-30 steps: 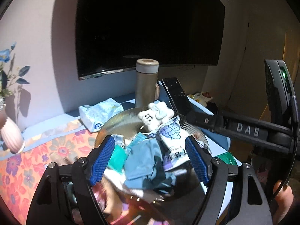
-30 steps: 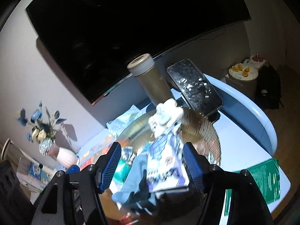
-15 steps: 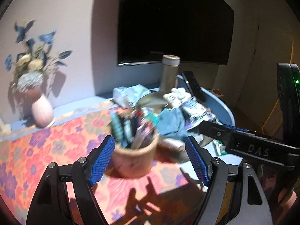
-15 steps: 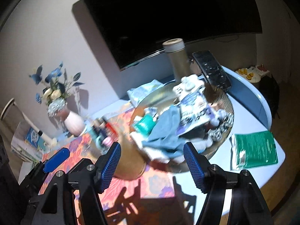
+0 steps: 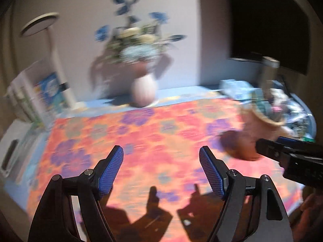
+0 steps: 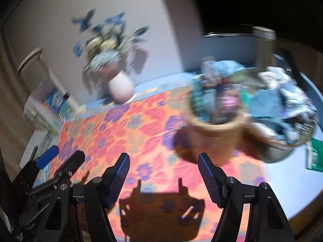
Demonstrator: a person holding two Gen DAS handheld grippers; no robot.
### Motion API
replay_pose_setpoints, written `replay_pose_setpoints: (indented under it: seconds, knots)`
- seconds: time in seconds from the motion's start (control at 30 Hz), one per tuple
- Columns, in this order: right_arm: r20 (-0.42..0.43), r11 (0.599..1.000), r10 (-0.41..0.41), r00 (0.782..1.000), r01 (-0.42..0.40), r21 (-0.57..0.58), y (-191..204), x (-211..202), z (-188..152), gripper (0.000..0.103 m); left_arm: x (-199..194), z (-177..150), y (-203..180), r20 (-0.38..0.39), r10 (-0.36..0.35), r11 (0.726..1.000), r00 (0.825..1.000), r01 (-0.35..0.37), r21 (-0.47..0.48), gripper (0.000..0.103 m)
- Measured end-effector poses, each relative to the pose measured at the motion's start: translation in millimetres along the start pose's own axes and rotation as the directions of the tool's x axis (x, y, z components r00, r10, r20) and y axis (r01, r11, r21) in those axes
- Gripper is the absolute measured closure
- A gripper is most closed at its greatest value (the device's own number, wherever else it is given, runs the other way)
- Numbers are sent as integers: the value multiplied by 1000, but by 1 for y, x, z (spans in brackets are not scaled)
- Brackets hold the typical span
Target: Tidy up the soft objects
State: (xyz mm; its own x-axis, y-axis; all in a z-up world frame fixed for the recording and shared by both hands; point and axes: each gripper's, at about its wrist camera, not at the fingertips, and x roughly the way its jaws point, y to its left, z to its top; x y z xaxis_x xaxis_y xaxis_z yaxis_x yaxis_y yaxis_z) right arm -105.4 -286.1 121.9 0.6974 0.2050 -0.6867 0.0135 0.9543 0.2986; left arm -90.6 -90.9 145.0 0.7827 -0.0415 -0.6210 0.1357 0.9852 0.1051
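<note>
Right wrist view, blurred, shows the heap of soft objects (image 6: 282, 100) piled in a shallow bowl (image 6: 282, 151) at the right edge, just behind a tan cup (image 6: 218, 135) stuffed with small items. Both stand on the floral cloth (image 6: 131, 131). Right gripper (image 6: 163, 173) has its jaws apart, empty, over bare cloth at lower centre. Left gripper (image 5: 161, 169) is likewise spread and empty in its own view. A flower vase (image 5: 143, 90) stands at upper centre against the wall.
</note>
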Motion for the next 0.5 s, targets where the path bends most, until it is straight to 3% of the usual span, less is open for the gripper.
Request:
replay_pose_setpoints:
  seconds: [0.2,0.3,0.5]
  knots:
    - [20,992,15,1000,-13,-124,57,37,0,34,16,3,51,4,61,996,998,-61,-64,27]
    - [74,987,-1,997,13,-162,75,53,1,23,30,4,63,17,93,994,996,-91,-65,27]
    - [219,957,-109,970,162,-241,86,83,-11,20,69,2,67,59,84,993,995,-79,-83,27]
